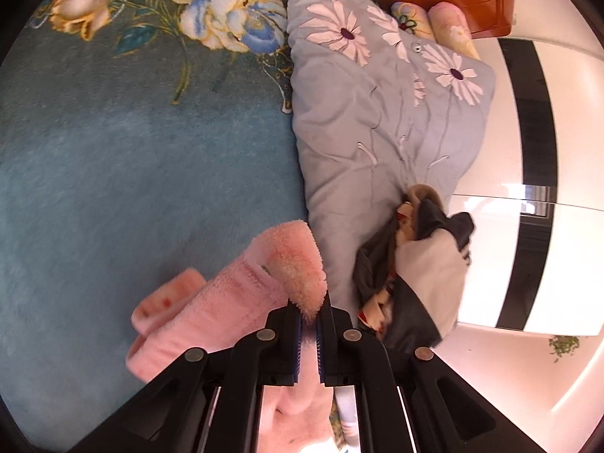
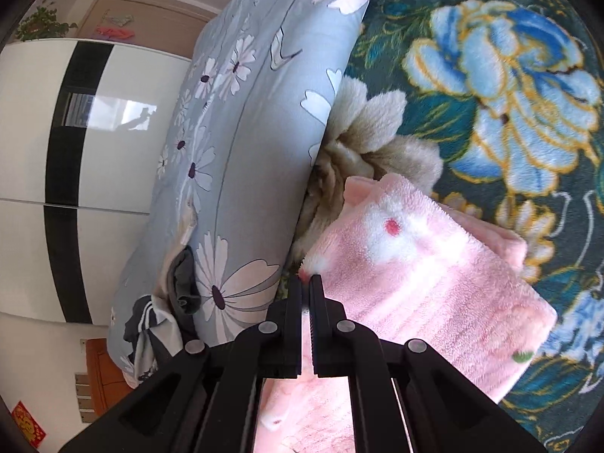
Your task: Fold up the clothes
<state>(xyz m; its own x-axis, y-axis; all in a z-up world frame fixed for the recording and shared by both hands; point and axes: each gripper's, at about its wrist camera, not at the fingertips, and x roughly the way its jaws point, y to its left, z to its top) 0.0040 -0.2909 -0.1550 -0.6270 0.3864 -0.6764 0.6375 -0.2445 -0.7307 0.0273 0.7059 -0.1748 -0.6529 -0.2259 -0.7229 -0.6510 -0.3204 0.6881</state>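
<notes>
A fluffy pink garment lies on a teal flowered blanket. My left gripper is shut on a thick pink edge of it, which sticks out past the fingertips. In the right wrist view the pink garment has white patches and red dots and lies in a folded stack. My right gripper is shut on a corner of it, held next to the quilt.
A rolled grey-blue daisy quilt lies beside the garment. Dark and grey clothes are heaped by it. A beige fleece item sits between quilt and pink garment. White and black wardrobe doors stand beyond.
</notes>
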